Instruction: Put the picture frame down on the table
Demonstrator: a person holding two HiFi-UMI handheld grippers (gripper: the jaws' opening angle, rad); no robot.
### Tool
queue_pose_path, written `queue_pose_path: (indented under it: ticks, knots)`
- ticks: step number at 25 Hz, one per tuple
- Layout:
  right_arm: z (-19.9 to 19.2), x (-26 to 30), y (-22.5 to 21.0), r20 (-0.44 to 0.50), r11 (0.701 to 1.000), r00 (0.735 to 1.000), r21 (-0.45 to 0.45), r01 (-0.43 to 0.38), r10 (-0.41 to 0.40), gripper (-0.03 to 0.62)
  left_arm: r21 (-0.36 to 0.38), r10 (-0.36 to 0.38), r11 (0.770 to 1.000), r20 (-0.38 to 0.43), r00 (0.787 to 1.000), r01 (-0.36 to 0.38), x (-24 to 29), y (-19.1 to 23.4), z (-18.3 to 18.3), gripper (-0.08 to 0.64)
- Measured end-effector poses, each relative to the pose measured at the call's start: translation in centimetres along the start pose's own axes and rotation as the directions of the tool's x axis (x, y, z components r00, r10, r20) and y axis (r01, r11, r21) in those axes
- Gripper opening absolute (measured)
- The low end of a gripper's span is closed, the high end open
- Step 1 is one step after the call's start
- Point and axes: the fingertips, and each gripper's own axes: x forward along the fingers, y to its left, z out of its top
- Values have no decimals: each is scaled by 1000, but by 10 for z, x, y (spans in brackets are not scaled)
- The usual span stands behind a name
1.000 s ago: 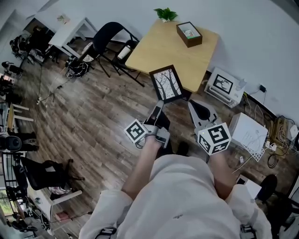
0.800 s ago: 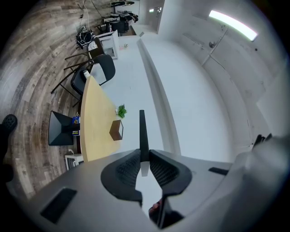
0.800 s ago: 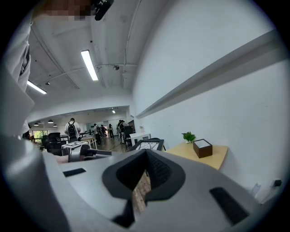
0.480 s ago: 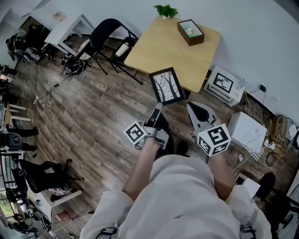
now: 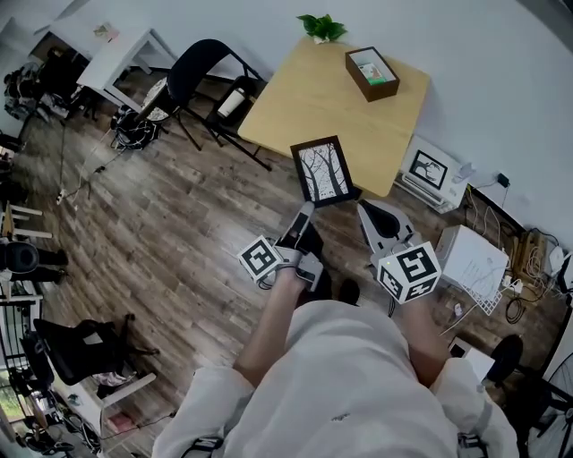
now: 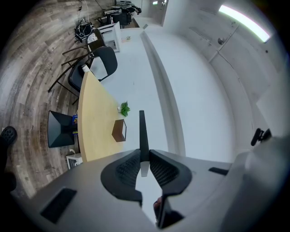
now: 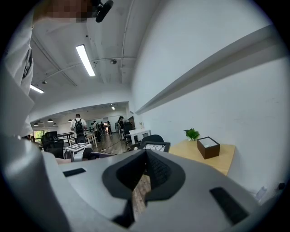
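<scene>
One side only loaded: grips the picture frame (image 5: 326, 170) in the left hand-held gripper (image 5: 303, 213), pads pinched on its near short edge. Carries it face up and roughly flat, long axis running straight out from the jaws toward the worktop (image 5: 295, 94). Shows edge-on as a thin dark blade in the left gripper view, with the wooden top off to the floor side of it, so probably held above the surface and not yet touching. Overlaps the near corner of the worktop in the head view; hard to say how much of it truly hangs over the wood. Holds the right hand-held gripper (image 5: 378, 215) just beside, pads together on nothing, close to the frame's right corner but idle. Leaves open wood ahead, well short of the brown box (image 5: 372, 72) and the plant (image 5: 320, 27) at the far side. Calls, by the look of it, for going forward and down along that long axis.
</scene>
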Motion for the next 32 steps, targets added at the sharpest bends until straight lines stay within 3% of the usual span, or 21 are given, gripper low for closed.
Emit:
queue_pose_path:
  ticks: [19, 32]
  knots:
    - [37, 122, -35, -26, 999, 999, 3, 39, -39, 0, -29, -4, 1000, -42, 999, 3, 73, 24, 114, 60]
    - [45, 182, -22, -33, 997, 996, 2, 81, -81, 0, -45, -6, 999, -80, 997, 3, 85, 40, 176, 60]
